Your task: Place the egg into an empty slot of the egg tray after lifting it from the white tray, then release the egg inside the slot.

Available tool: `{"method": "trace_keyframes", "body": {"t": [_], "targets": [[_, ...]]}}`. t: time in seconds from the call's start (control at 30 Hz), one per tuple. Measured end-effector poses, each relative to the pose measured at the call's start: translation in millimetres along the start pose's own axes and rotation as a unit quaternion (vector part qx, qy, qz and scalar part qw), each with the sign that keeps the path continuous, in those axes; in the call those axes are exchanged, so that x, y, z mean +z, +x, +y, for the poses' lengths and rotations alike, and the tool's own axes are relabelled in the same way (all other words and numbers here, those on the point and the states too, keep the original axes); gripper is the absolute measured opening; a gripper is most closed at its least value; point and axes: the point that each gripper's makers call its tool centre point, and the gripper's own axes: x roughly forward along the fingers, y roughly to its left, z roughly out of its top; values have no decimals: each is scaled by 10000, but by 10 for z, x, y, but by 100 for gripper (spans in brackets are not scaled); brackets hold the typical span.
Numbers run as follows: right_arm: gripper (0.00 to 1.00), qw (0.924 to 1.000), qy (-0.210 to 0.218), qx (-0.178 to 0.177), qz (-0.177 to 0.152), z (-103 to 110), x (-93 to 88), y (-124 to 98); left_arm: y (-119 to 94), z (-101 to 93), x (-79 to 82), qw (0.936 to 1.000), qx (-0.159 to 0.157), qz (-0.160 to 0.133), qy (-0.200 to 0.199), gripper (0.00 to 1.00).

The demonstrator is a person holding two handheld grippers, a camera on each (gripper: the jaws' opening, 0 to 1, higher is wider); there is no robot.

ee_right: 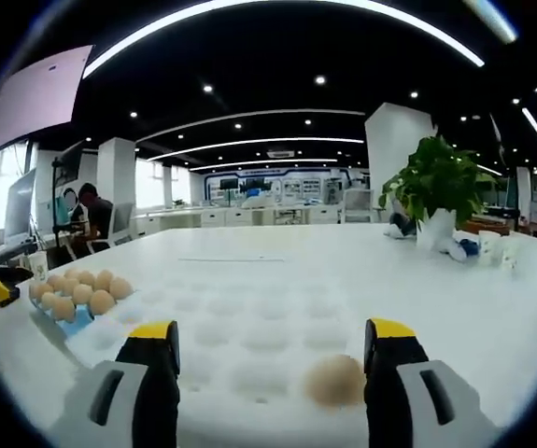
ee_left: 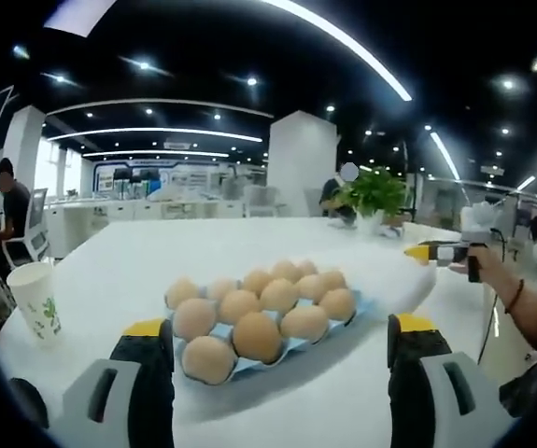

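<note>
Right gripper (ee_right: 266,359): jaws apart, gripping nothing. 1 egg (ee_right: 334,380) resting in white tray (ee_right: 249,317) dimple, just beside right jaw. Risk: off-centre closure, egg rolling away or cracking. Left gripper (ee_left: 280,355): jaws apart, empty. Beyond, blue egg tray (ee_left: 357,313): 12 eggs counted, free slot not discernible.

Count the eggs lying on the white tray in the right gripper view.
1. The egg sits in a near dimple of the white tray, just inside the right gripper's right-hand jaw. Dimples behind the jaws are hidden, so more could be there.
</note>
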Motion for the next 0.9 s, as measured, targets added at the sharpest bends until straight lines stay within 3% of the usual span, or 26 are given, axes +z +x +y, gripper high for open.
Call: {"method": "trace_keyframes", "body": {"t": [0.3,0.57,0.8,0.9], "targets": [[80,9999,24,-102,91,-107,-67,2,33,-14,5,10000,35,1,27,100],[70,9996,13,-184,224,-167,-200,-41,51,-16,-4,9999,76,46,60,100],[50,9990,-171,-307,284,-260,-262,-47,36,9,-23,9998,135,82,132,100],[46,9986,-240,-344,311,-294,-267,-53,32,12,-28,9998,144,86,135,100]]}}
